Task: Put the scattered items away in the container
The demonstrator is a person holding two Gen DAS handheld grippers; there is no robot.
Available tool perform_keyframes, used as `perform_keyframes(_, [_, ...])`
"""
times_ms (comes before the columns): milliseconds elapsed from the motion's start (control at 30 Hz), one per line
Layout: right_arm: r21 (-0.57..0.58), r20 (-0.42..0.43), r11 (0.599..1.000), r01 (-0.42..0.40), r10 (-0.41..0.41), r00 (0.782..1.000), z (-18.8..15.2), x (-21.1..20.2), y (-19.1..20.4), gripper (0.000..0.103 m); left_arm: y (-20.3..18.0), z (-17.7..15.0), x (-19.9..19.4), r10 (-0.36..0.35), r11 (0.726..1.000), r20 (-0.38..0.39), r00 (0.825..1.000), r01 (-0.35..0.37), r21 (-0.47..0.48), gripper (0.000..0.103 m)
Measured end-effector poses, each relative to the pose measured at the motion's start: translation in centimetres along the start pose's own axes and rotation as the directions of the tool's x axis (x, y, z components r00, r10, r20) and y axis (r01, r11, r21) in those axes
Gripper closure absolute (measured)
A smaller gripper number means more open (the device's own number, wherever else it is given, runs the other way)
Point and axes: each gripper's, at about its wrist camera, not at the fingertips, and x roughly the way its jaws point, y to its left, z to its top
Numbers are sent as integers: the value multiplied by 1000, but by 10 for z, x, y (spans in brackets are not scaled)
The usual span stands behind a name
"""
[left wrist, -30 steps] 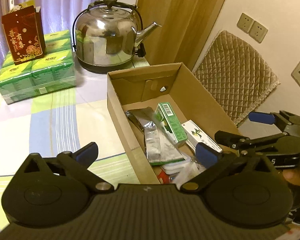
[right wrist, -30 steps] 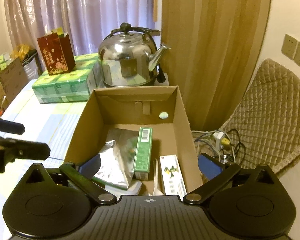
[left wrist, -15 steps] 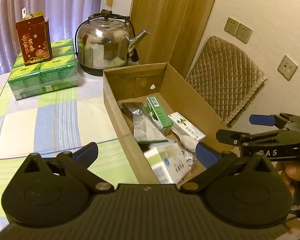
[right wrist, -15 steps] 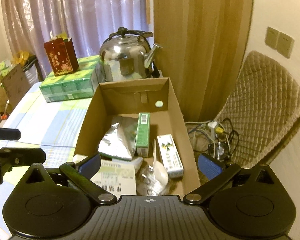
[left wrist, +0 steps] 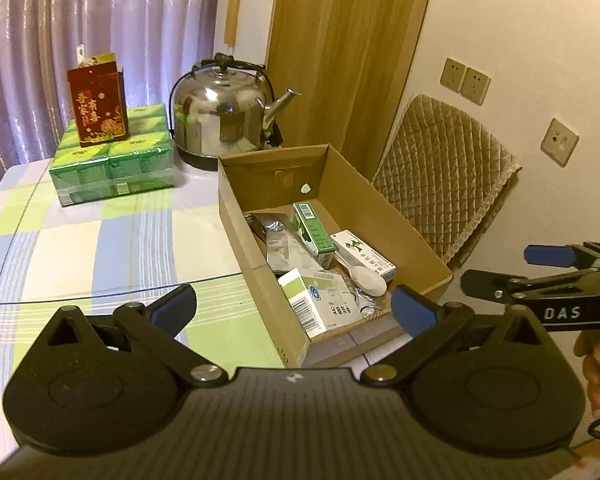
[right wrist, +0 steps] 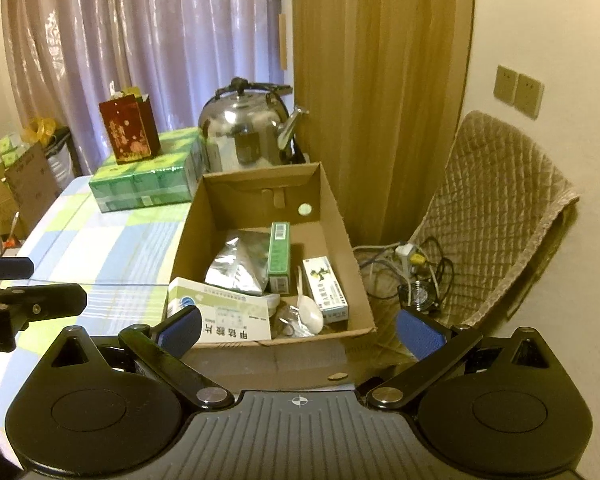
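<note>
Cardboard, plain brown, forms the open box (right wrist: 342,236) at the table's right edge, and it holds every small item in view: a crumpled silver foil pouch (right wrist: 238,266), a slim green carton (right wrist: 279,256), a white carton with a green sprig (right wrist: 326,290), a white plastic spoon (right wrist: 312,312), and a larger white-and-green medicine box (right wrist: 224,312) nearest the cameras; its label carries Chinese characters and a barcode (too small to read surely). On the checked tablecloth (left wrist: 100,248) beside the box nothing loose shows, so the tidying looks all but done; the stack of green packs (left wrist: 112,168), the red gift bag (left wrist: 97,106) with gold characters and the steel kettle (left wrist: 224,120) stand apart at the back and seem not to belong to it. Both tools hang above the near end, jaws spread wide and empty: the left gripper (left wrist: 294,308) and the right gripper (right wrist: 298,326); "DAS" is printed on the right one's side in the left view.
</note>
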Motion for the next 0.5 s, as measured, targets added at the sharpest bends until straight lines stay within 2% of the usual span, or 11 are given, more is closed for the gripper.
perform_keyframes(500, [9, 30, 1000, 24, -25, 999, -34, -26, 9, 2, -14, -41, -17, 19, 1000, -16, 1000, -19, -4, 1])
